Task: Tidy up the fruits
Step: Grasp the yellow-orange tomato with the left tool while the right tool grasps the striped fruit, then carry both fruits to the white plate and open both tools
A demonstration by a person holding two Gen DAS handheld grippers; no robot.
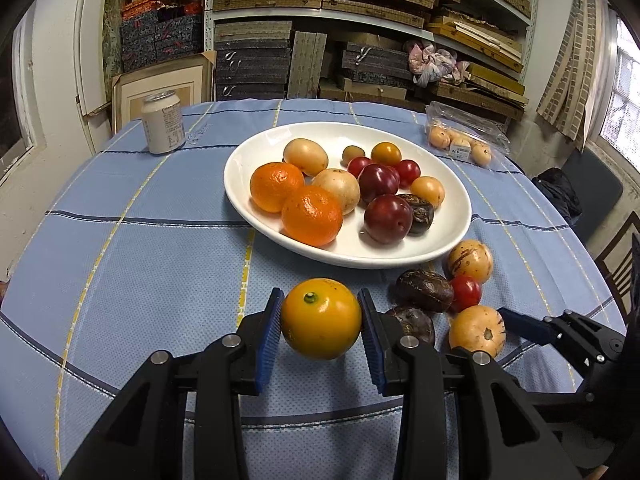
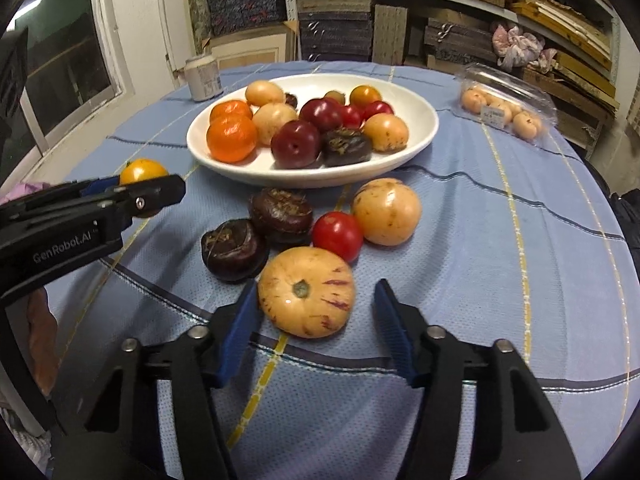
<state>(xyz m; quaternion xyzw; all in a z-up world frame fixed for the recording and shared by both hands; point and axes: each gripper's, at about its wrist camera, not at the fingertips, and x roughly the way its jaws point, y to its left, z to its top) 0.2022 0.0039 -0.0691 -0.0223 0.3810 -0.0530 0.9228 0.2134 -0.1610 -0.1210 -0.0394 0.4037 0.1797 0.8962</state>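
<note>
Yellow citrus point(image 1: 321, 319) stem-up, pinched in left jaws | right jaws spread around striped melon point(image 2: 306, 292)

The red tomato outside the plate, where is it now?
In the right wrist view, the red tomato lies on the tablecloth, centre, in front of the plate, between two pale melons.

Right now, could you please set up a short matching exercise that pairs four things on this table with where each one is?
Things:
1. yellow-orange fruit
2. striped pale melon
3. drink can
4. two mandarins

Places:
A. in the white dish
B. on the cloth between the open fingers of the right gripper
C. standing on the cloth to the left of the dish, toward the far edge
D. clamped in the left gripper

Pairs: 1-D, 2-B, 3-C, 4-A
</note>
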